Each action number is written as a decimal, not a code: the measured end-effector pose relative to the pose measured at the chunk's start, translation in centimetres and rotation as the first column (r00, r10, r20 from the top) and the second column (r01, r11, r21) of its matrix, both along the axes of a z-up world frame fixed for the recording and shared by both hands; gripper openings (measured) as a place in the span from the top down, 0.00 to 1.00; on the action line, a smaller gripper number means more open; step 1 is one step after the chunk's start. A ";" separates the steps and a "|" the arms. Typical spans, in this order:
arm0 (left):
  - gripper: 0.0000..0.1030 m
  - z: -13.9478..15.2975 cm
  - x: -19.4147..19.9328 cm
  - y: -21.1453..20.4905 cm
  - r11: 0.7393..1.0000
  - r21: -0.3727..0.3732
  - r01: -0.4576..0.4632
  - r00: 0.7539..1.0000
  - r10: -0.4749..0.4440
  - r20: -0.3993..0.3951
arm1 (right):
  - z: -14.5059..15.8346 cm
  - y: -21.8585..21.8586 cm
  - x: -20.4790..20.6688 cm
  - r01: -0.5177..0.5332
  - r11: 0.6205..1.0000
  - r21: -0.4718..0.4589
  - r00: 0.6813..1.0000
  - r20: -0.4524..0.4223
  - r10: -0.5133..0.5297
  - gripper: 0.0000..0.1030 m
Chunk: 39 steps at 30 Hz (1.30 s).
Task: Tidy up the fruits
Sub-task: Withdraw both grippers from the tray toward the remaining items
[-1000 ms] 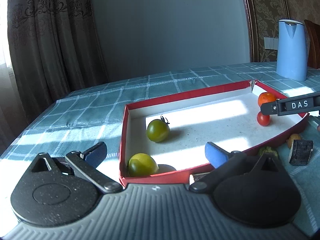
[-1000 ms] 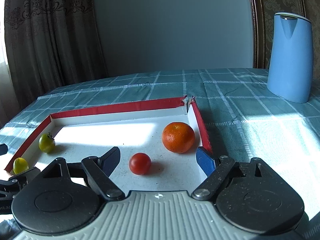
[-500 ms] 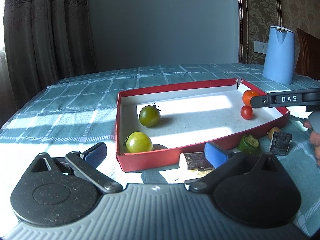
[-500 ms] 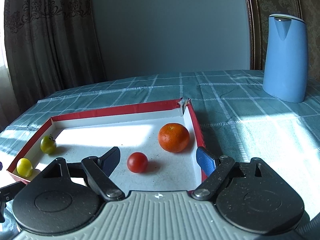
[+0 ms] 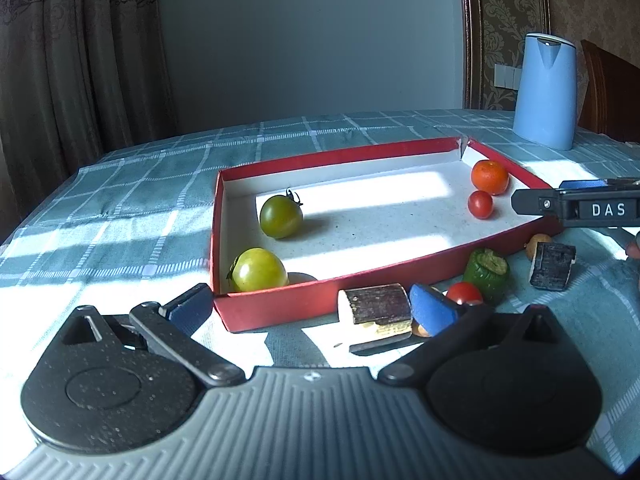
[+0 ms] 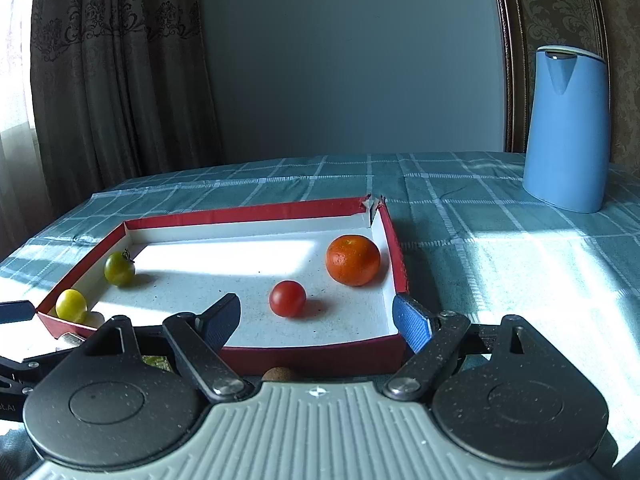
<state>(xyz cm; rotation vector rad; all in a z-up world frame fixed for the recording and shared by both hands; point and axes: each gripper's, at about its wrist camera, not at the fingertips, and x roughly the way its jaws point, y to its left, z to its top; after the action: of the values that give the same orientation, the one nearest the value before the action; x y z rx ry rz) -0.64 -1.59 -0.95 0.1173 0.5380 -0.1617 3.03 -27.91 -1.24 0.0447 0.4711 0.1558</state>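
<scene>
Both grippers had drawn back from the red box (image 5: 280,308) in the past second, baring the loose pieces on the bench (image 5: 120,208) before it. Four fruits lay inside, apparently sorted: green tomato (image 5: 281,216) and yellow tomato (image 5: 259,270) at one end, orange (image 6: 352,259) and red tomato (image 6: 287,298) at the other. Another small red tomato (image 5: 463,292) waited outside, just beyond the left gripper (image 5: 310,306), whose jaws stood wide and empty. The right gripper (image 6: 316,320) likewise gaped, holding nothing.
</scene>
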 end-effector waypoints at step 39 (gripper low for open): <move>0.00 -1.1 1.2 -0.2 0.997 0.081 0.000 0.995 0.007 -0.095 | -0.7 1.0 -4.0 -0.130 0.988 -0.088 0.991 0.006 0.131 0.19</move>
<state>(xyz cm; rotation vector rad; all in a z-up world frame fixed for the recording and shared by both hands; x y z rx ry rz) 0.52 -1.77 -2.07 0.1880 0.6400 -0.1425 -0.92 -26.91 -1.92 -0.0726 0.4689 0.2633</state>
